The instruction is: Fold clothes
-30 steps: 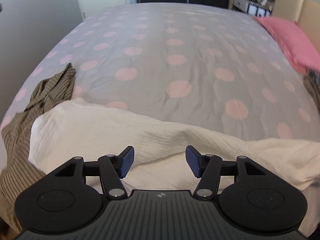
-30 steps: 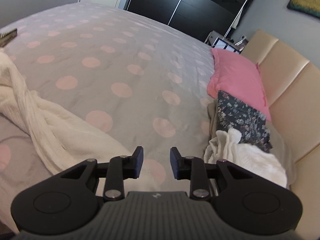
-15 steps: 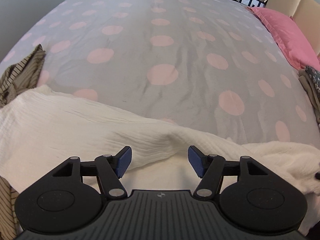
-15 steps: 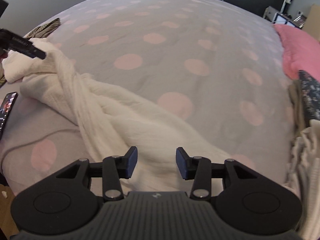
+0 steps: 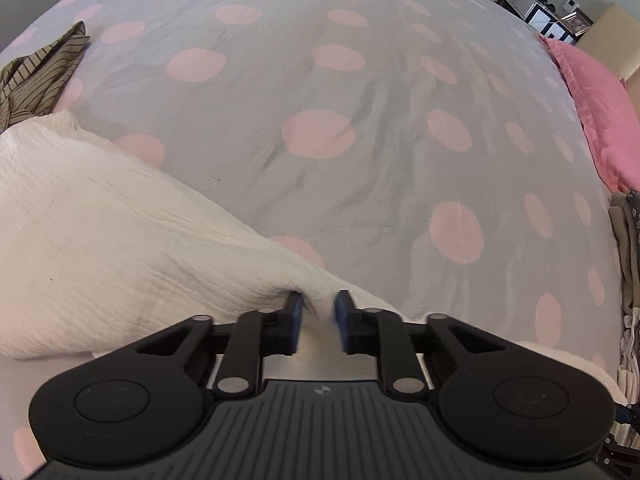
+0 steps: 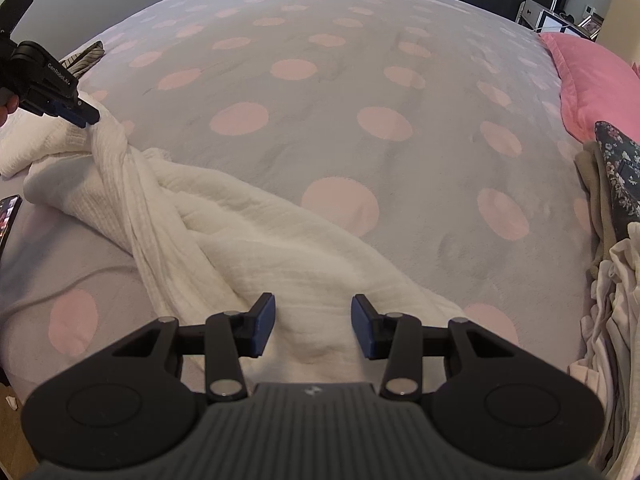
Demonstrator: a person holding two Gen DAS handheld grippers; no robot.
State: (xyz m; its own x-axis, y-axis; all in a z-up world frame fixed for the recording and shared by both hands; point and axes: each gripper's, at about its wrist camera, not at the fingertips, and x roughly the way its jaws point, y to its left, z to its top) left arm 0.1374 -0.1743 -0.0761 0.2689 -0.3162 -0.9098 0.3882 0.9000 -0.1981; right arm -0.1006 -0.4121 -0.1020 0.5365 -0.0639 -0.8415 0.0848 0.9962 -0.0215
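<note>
**Left gripper pinching the white garment, right one hanging open over it**

The white garment [image 6: 240,248] is lying rumpled across the near side of the bed [image 6: 360,80], on the grey cover with its pink dots. It is running in a long twisted band from the near edge up toward the left side of the bed, where it is bunching into a thicker heap.

The left gripper [image 5: 319,312] is nipping a ridge of that white cloth: its jaws are drawn close together with a fold of fabric squeezed between the blue pads [image 5: 295,322], and the cloth is puckering up right at the tips. From the right wrist view the same gripper [image 6: 86,114] is showing at the far left, its tips buried in the twisted end of the garment.

The right gripper [image 6: 313,330] is hanging just above the near end of the garment, its jaws spread wide with the white fabric showing between them; whether the pads [image 6: 264,330] are touching the cloth I cannot tell.

A striped brown garment [image 5: 38,76] is lying at the left edge of the bed, beyond the white heap. A pink pillow [image 6: 592,80] is sitting at the right, and near it a dark floral cloth [image 6: 618,168] is resting on a beige one, with more pale crumpled fabric [image 6: 616,320] closer in. A phone [image 6: 7,216] is lying on the cover at the far left.
</note>
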